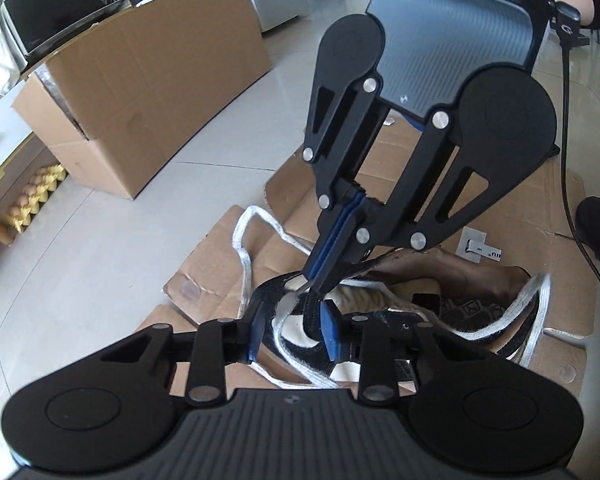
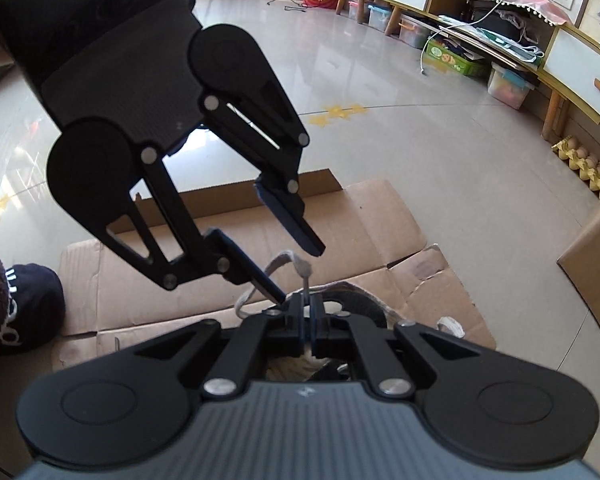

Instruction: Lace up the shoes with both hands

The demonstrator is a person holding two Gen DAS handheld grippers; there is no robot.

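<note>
Two grippers meet over one shoe in both wrist views. Our right gripper (image 2: 306,312), low in the middle of its own frame, has its blue pads pressed together on the thin tip of the white lace (image 2: 303,280), which stands up just above the pads. In the left wrist view the same gripper (image 1: 318,286) reaches down from the upper centre, closed, its tip touching the shoe's lacing area. Our left gripper (image 1: 290,332), at the bottom centre of its frame, stands partly open; lace strands and part of the shoe's upper lie between its pads, and we cannot tell whether a pad touches them.

Outward from the tools, the shoe (image 1: 480,308), dark with a tan lining, lies on flattened cardboard (image 1: 228,240) on a pale tiled floor. Loose lace loops trail to the centre left (image 1: 244,256) and the lower right of that frame.

We judge the lace light, soft and floppy, likely to slip and twist, so the stiff tip is the best place to pinch it. The shoe looks light enough to shift when the lace is pulled.
</note>
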